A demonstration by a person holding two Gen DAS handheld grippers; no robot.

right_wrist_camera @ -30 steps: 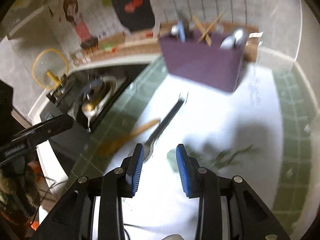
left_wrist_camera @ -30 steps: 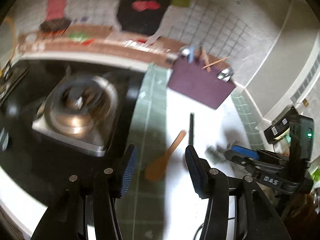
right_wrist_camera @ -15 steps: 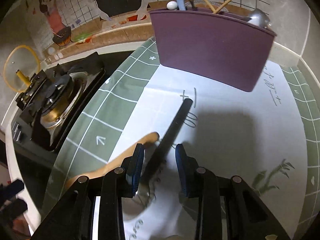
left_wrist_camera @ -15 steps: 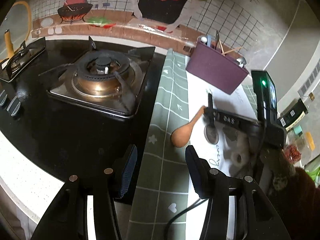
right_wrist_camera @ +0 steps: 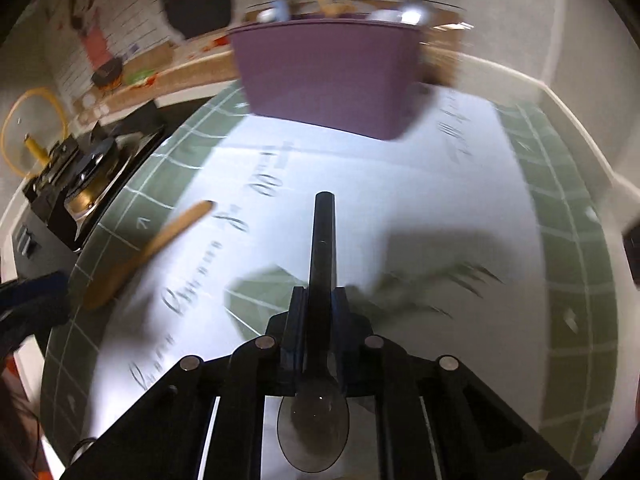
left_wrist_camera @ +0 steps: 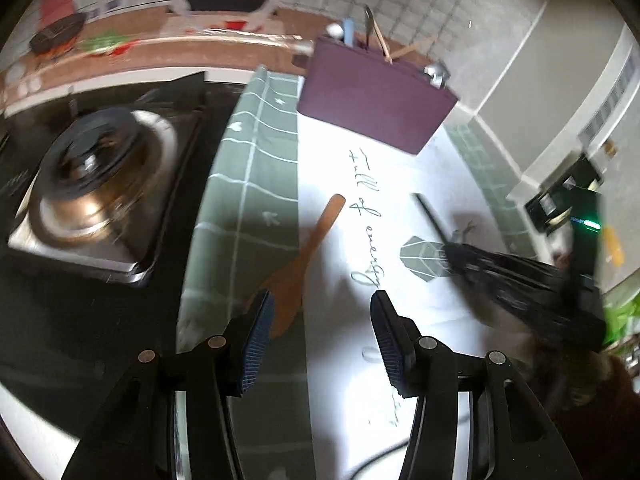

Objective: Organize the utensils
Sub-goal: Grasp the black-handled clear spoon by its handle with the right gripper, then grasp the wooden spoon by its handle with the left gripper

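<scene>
Over on the left sits the gas burner [left_wrist_camera: 92, 188] set in a black stove [left_wrist_camera: 80, 300], and beside it a green-and-white checked mat [left_wrist_camera: 256, 184] covers the tabletop. The left tool [left_wrist_camera: 320, 336] hangs low over the mat with its blue pads spread wide and nothing between them. A wooden spoon [left_wrist_camera: 304, 256] lies on the mat just ahead of its left pad, bowl end nearest the tool. Farther right, the right tool [right_wrist_camera: 320, 300] is clamped tight on a black-handled spoon [right_wrist_camera: 322, 248], the handle pointing forward and the bowl back under the tool's body. Straight ahead of that handle stands a purple utensil holder [right_wrist_camera: 328, 76] with several utensils sticking up from it.
</scene>
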